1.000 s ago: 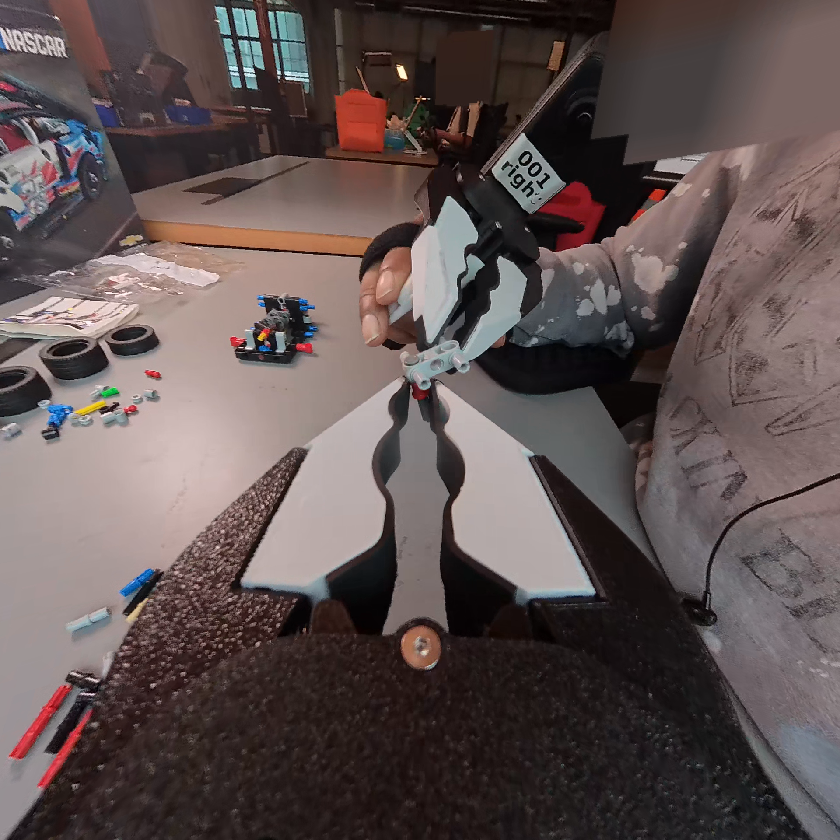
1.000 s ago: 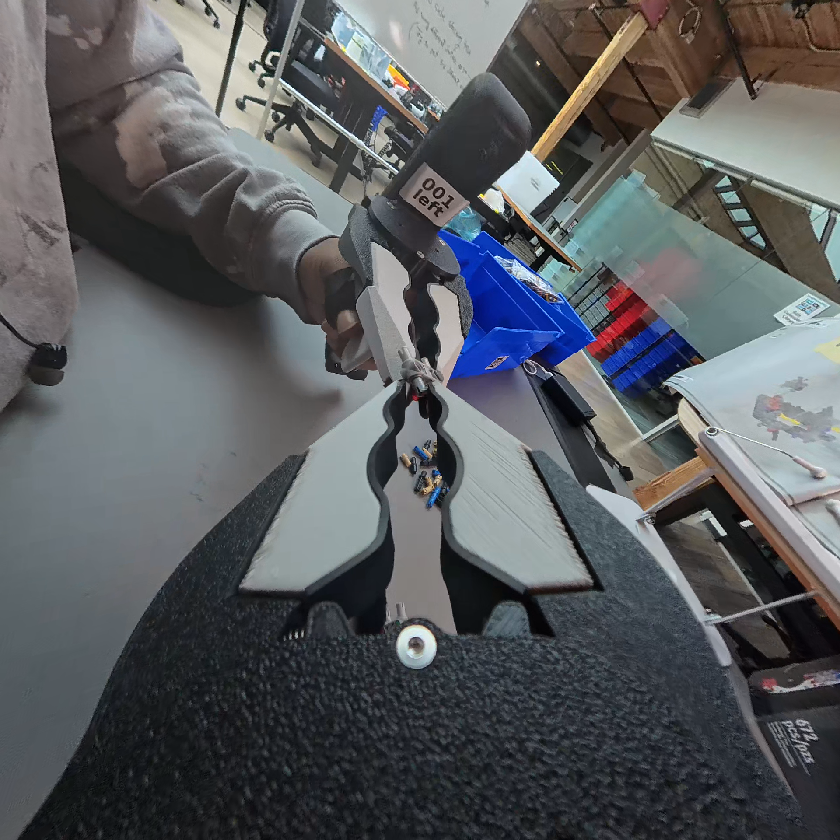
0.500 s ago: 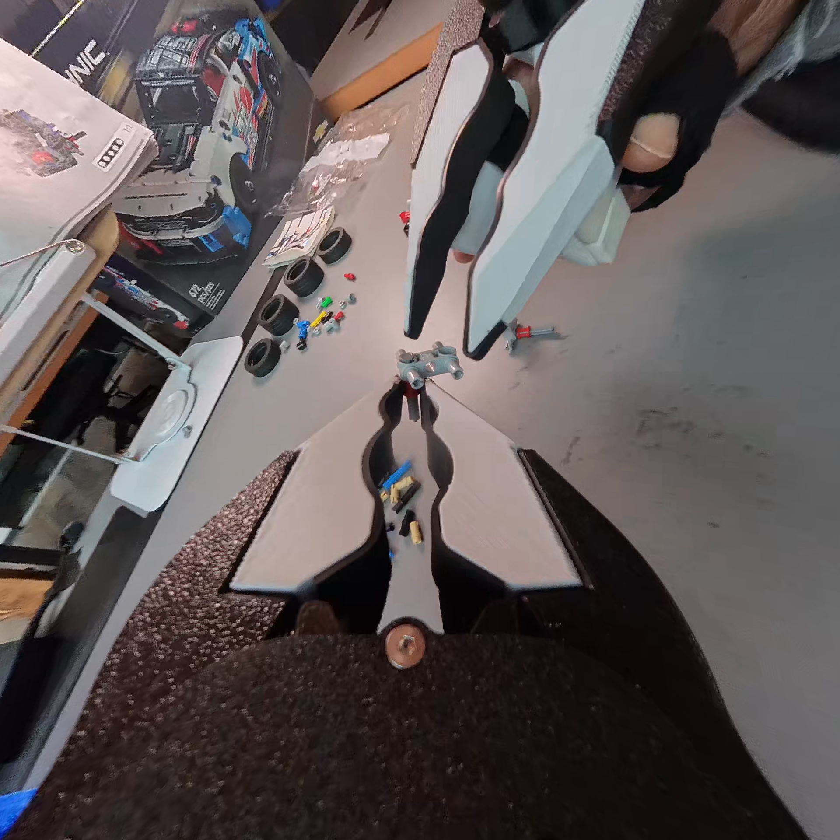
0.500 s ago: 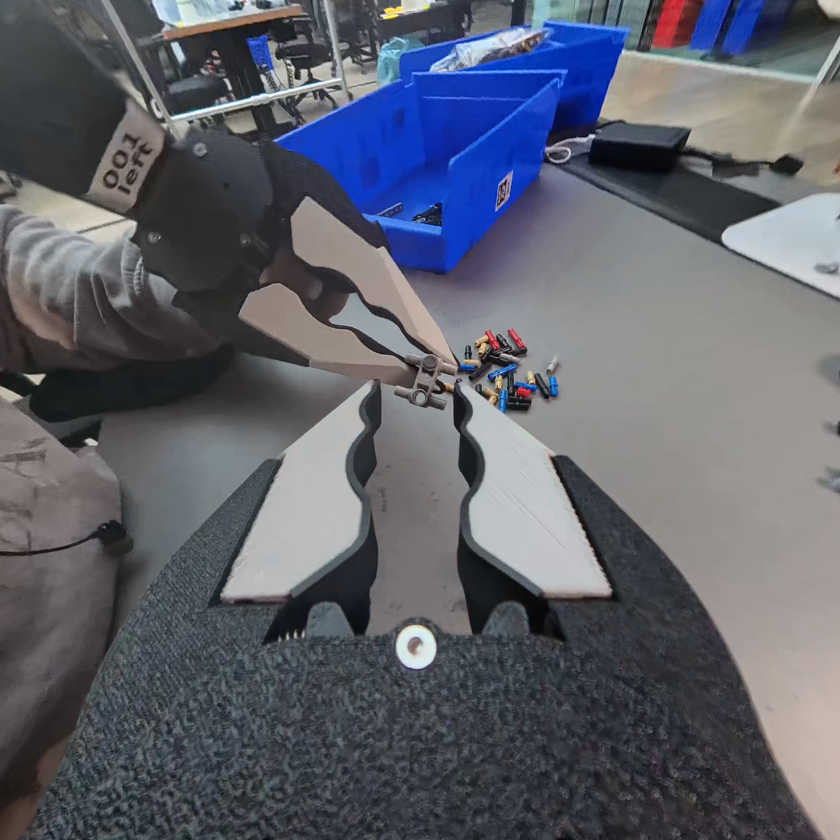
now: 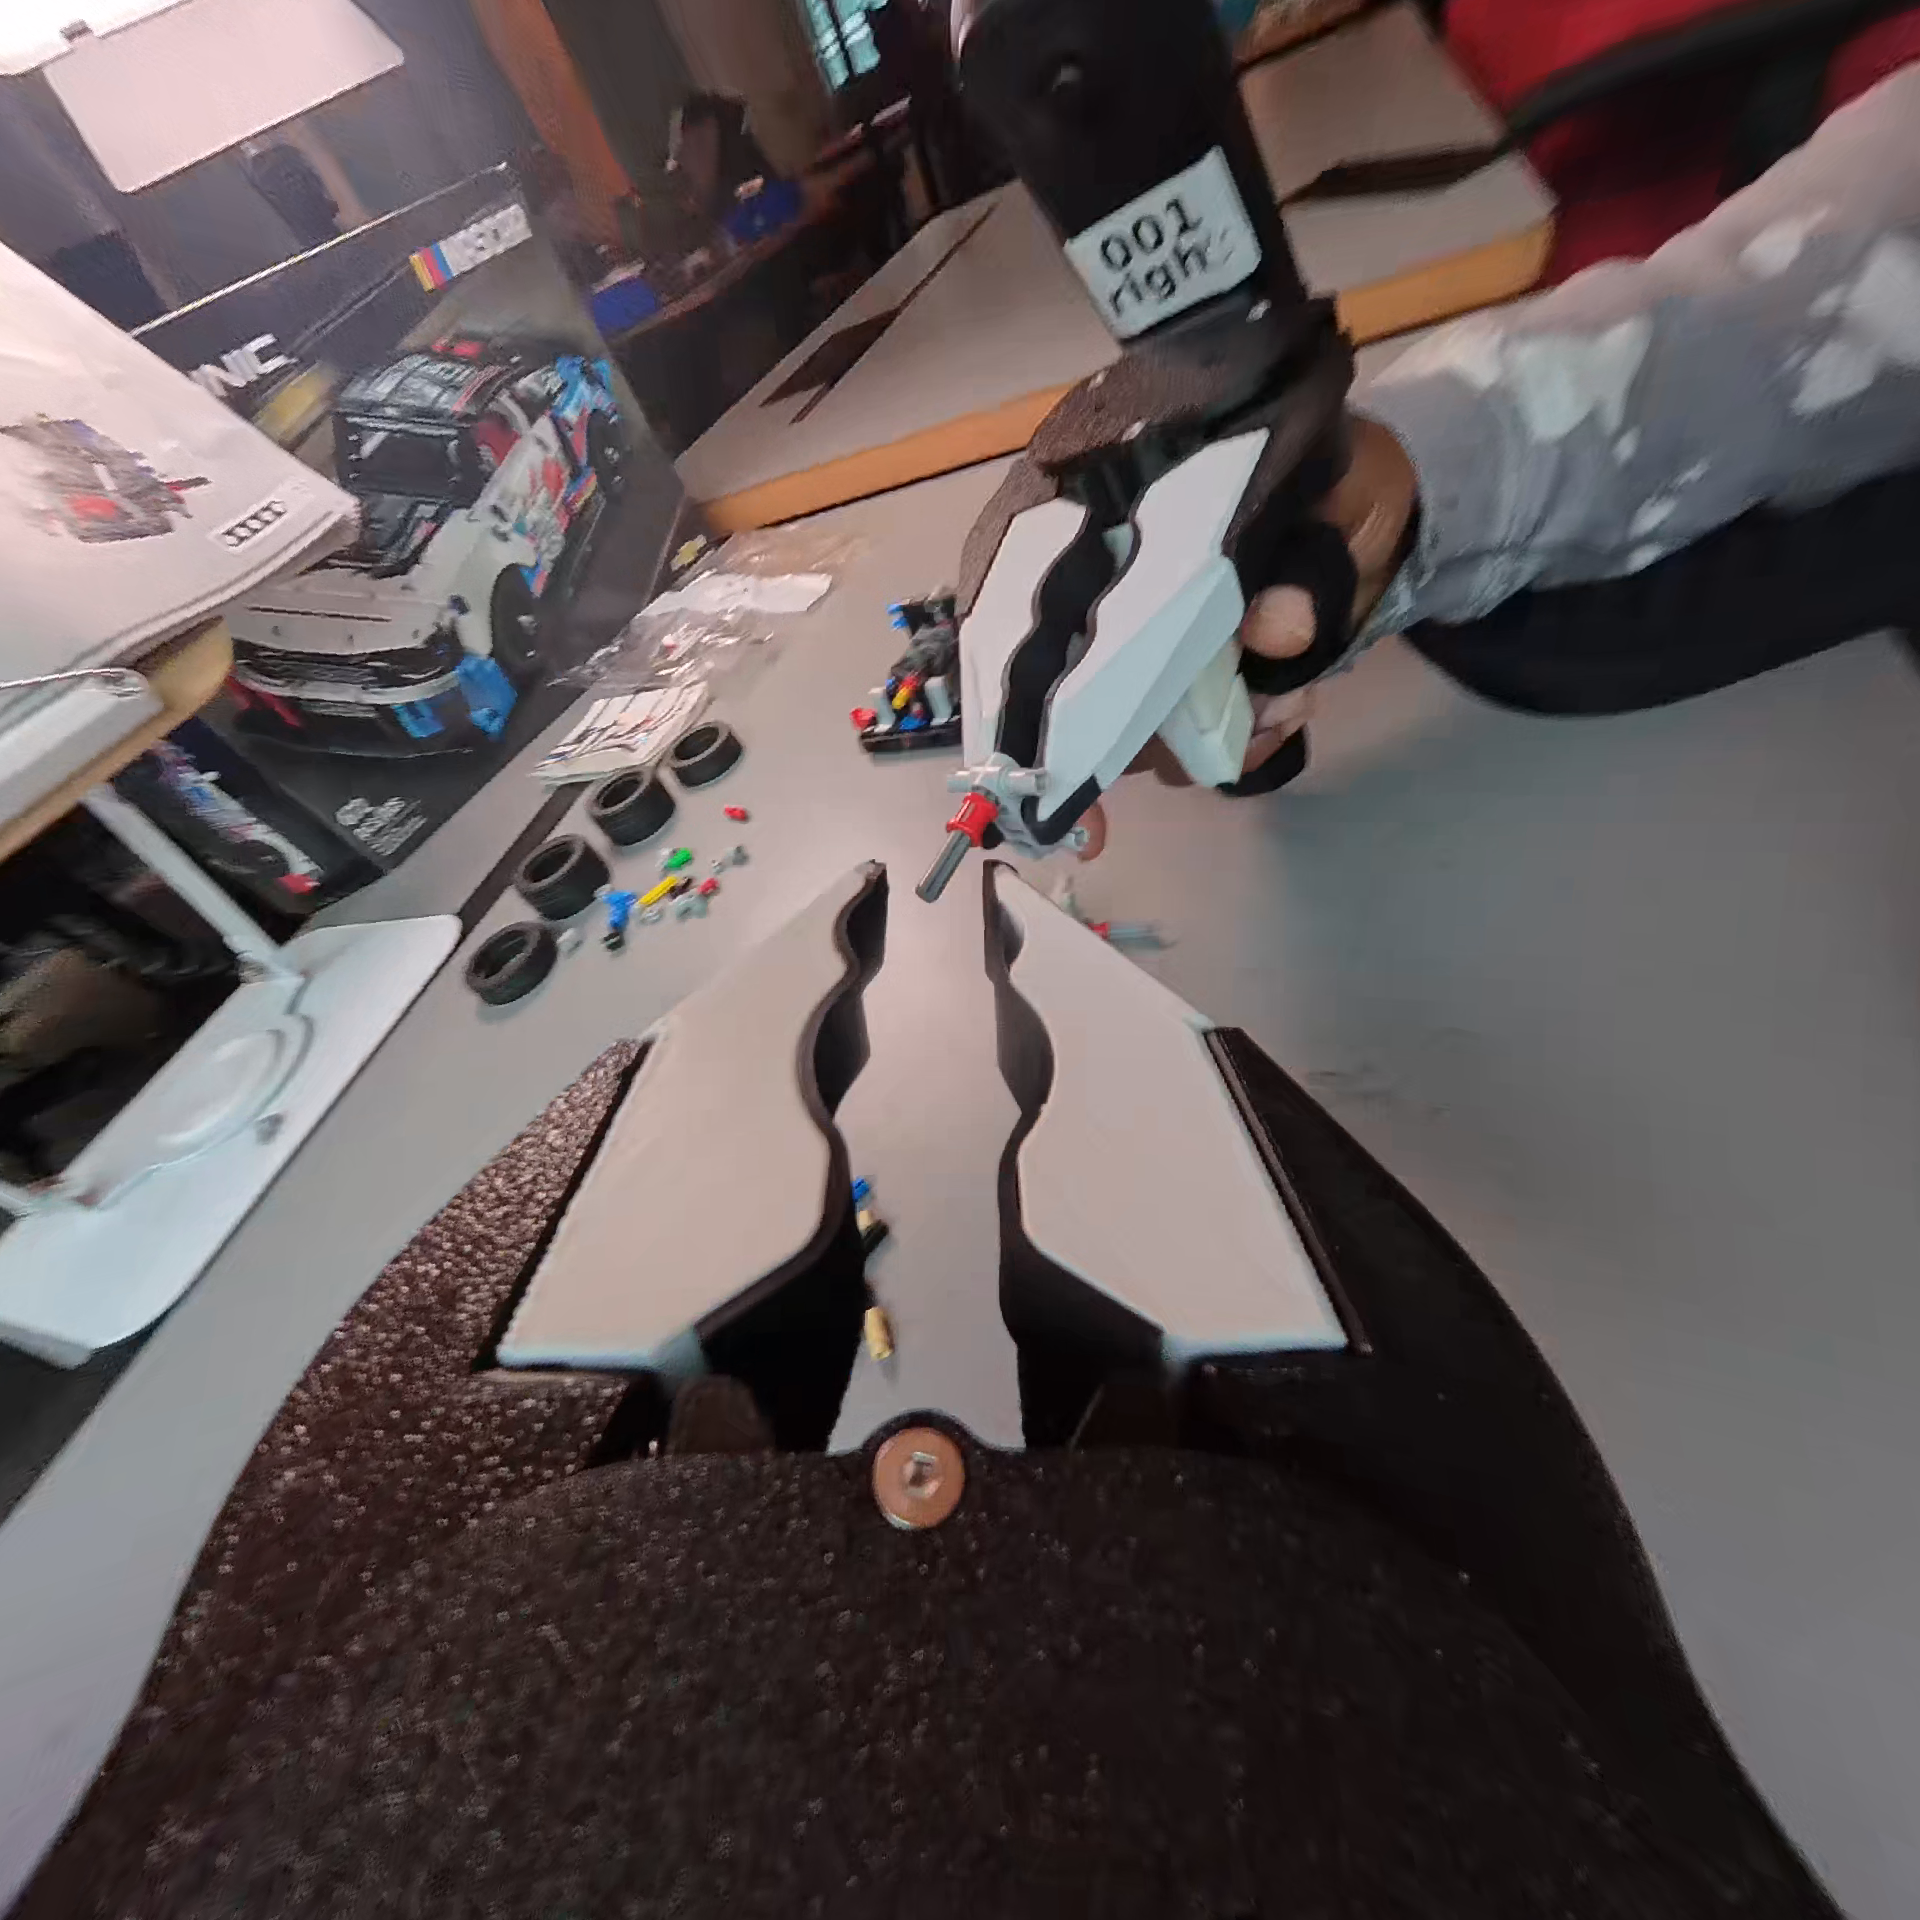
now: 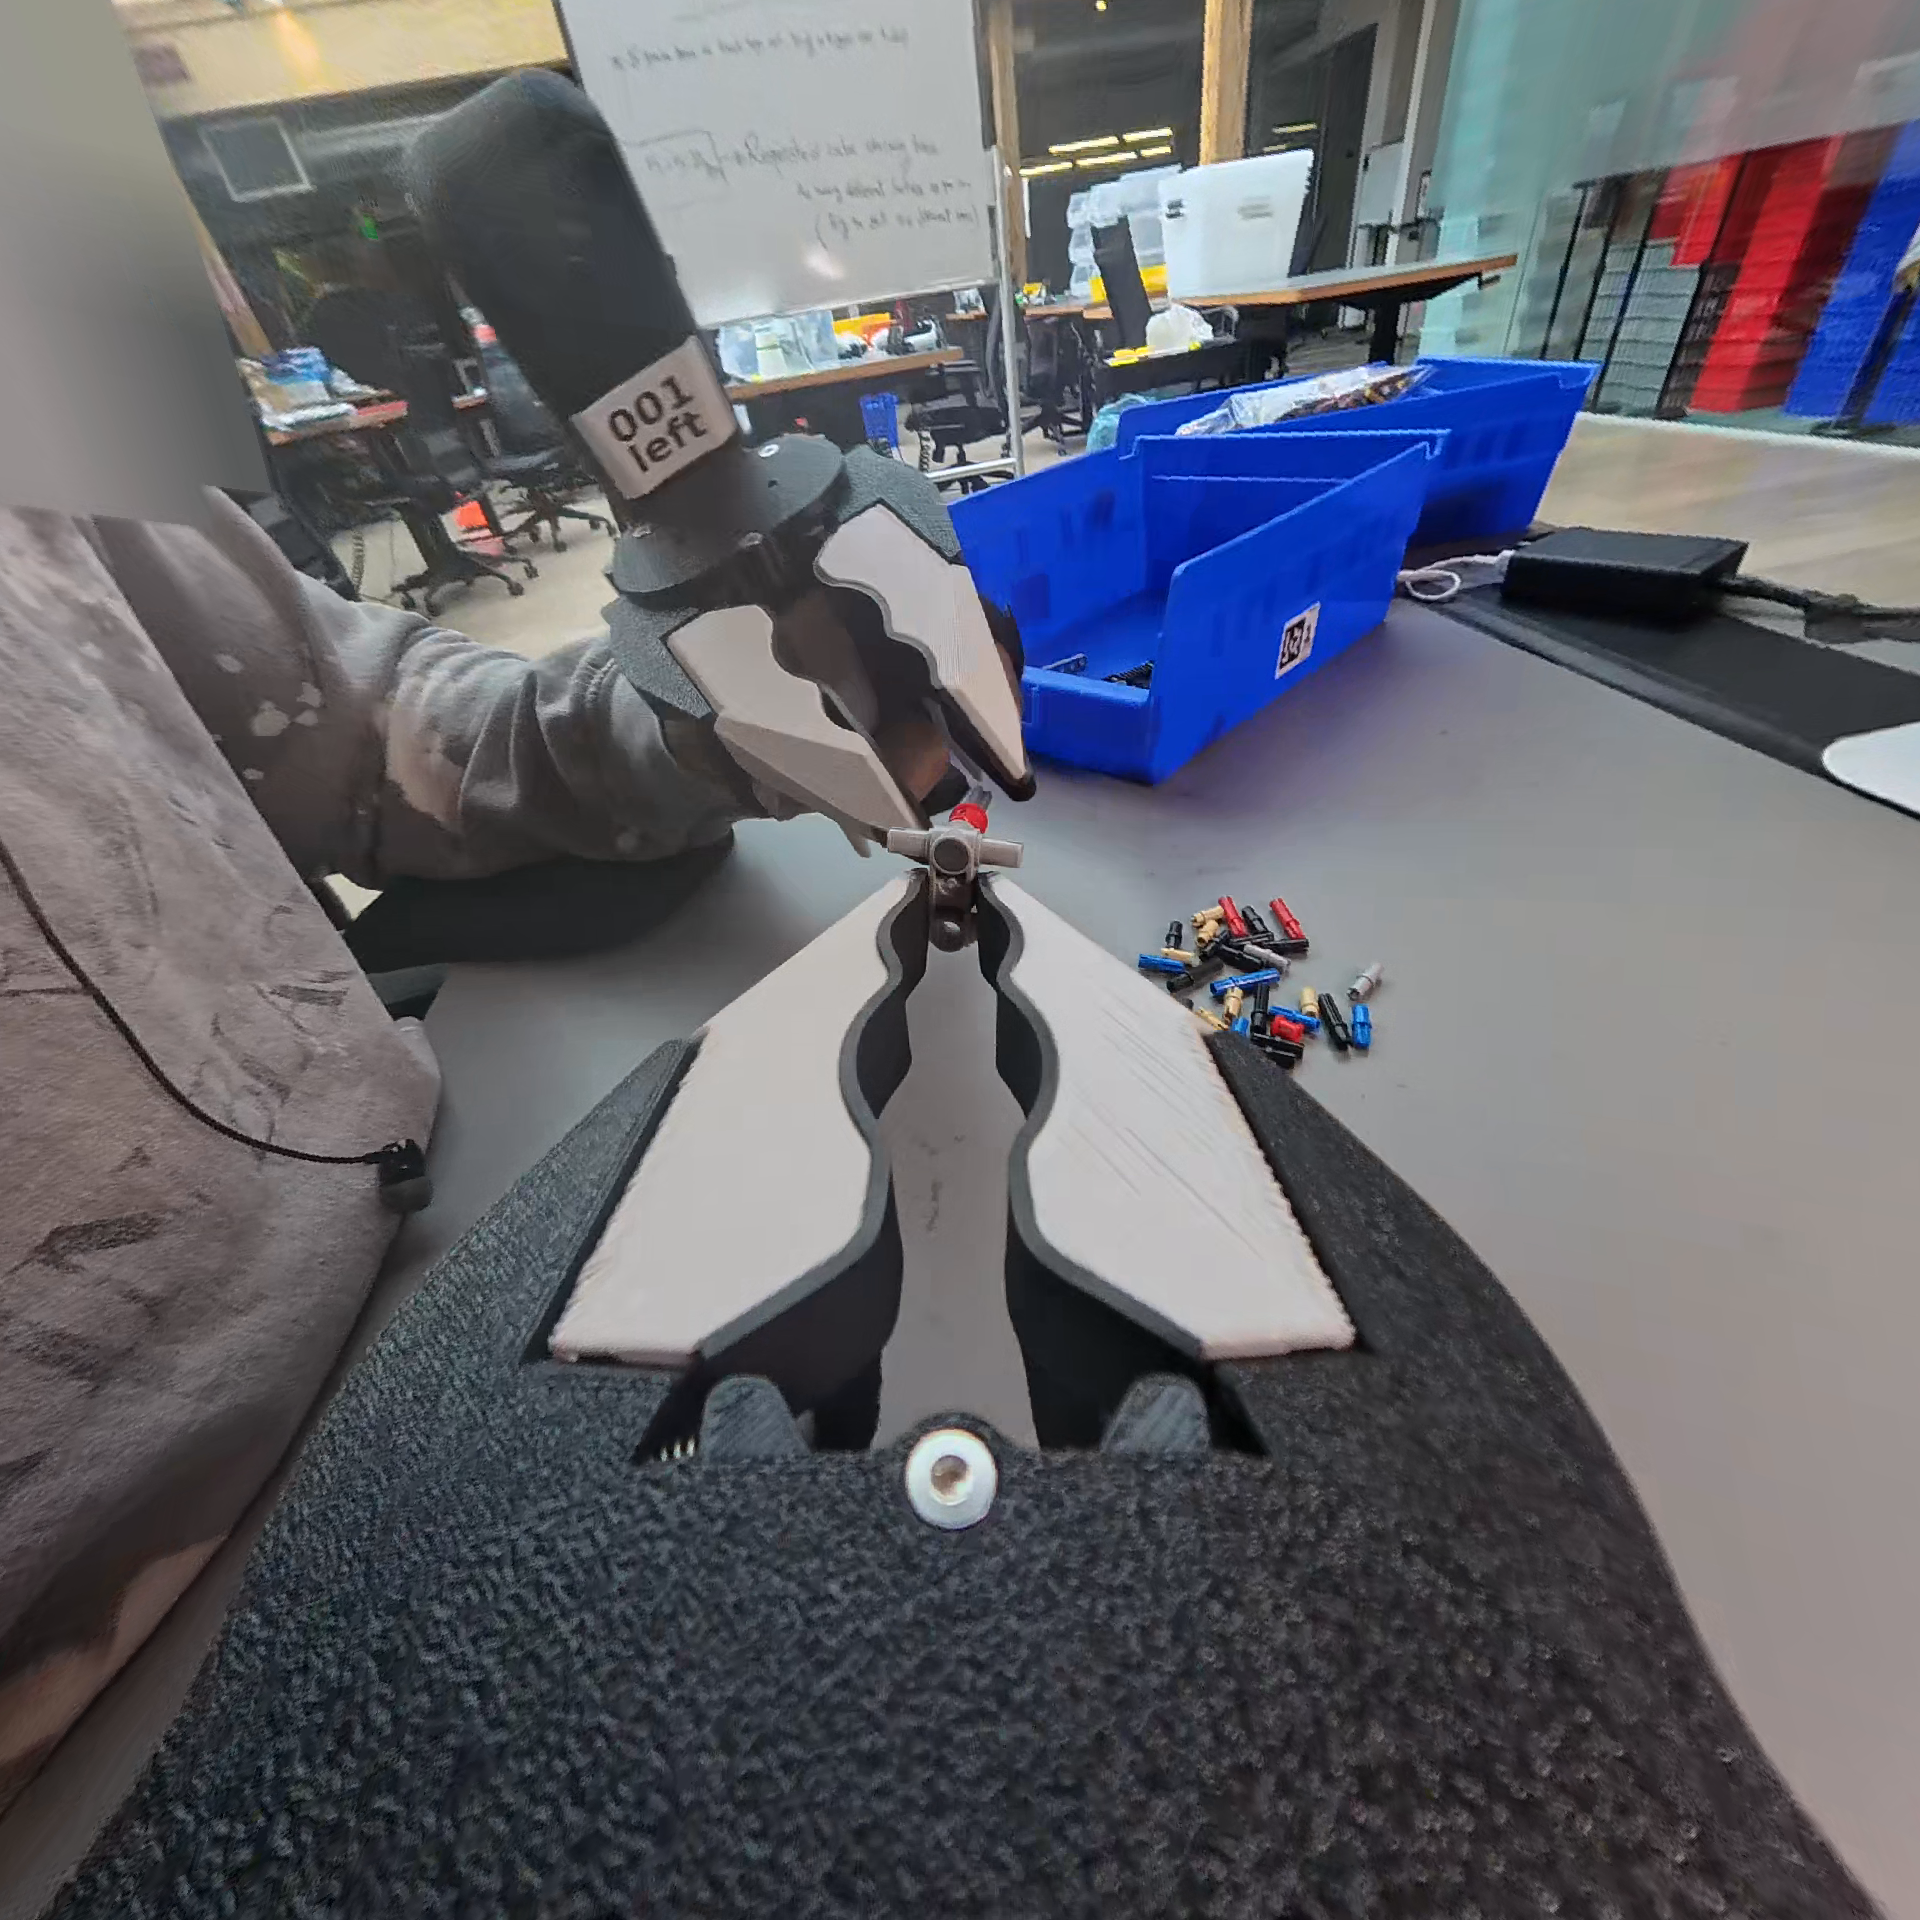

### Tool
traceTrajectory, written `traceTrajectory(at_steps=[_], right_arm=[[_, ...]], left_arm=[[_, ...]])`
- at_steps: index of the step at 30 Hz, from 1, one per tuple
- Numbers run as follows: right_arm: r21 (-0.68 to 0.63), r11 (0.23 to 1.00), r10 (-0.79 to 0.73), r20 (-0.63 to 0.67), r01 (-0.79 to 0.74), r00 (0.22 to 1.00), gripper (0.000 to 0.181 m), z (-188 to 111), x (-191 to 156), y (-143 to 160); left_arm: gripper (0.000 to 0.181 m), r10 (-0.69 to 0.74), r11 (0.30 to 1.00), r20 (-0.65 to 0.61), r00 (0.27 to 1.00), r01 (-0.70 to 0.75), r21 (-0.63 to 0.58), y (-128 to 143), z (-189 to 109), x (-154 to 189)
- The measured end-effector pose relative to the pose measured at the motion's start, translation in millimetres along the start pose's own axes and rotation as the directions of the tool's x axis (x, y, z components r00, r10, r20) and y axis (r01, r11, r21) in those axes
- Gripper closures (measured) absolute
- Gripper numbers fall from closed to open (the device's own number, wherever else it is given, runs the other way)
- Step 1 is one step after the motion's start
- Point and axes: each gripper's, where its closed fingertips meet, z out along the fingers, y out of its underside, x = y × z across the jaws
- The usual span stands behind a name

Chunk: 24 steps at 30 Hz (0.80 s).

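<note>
So the grey piece [image 6: 951, 862] swapped over: right hand-held gripper [image 6: 951, 894] clamps it now, left hand-held gripper [image 5: 933, 878] let go, fingers apart.

- In the left wrist view, the left gripper [image 5: 935, 883] sits near, with the right gripper [image 5: 1023, 821] just beyond it, holding a small axle piece [image 5: 982, 821] above the table [image 5: 1455, 987].
- Four tyres [image 5: 629, 805] lie in a row to the left.
- A partly built chassis [image 5: 914, 696] stands farther off.
- In the right wrist view, a pile of pins [image 6: 1262, 977] lies right of the fingertips.
- Bins [image 6: 1247, 582] stand beyond them.
</note>
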Motion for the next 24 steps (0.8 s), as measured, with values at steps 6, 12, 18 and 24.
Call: traceTrajectory(at_steps=[6, 12, 18, 24], right_arm=[[0.019, 0.996, -0.09, 0.105, 0.089, 0.99, 0.173, 2, -24, 0], [0.039, 0.994, -0.112, 0.18, 0.107, 0.977, 0.174, -1, -37, -1], [0.101, 0.988, -0.129, 0.144, 0.115, 0.981, 0.174, -6, -29, -13], [0.298, 0.953, -0.044, -0.008, 0.045, 0.999, 0.174, -58, 15, -56]], left_arm=[[0.16, -0.222, 0.959, -0.305, 0.926, 0.264, 0.104, -20, -8, 29], [0.174, -0.257, 0.943, -0.412, 0.874, 0.319, 0.09, -25, -12, 41], [0.175, -0.284, 0.946, -0.375, 0.883, 0.323, 0.043, -25, -12, 33], [0.175, -0.36, 0.93, -0.202, 0.911, 0.368, 0.006, -3, -35, -17]])
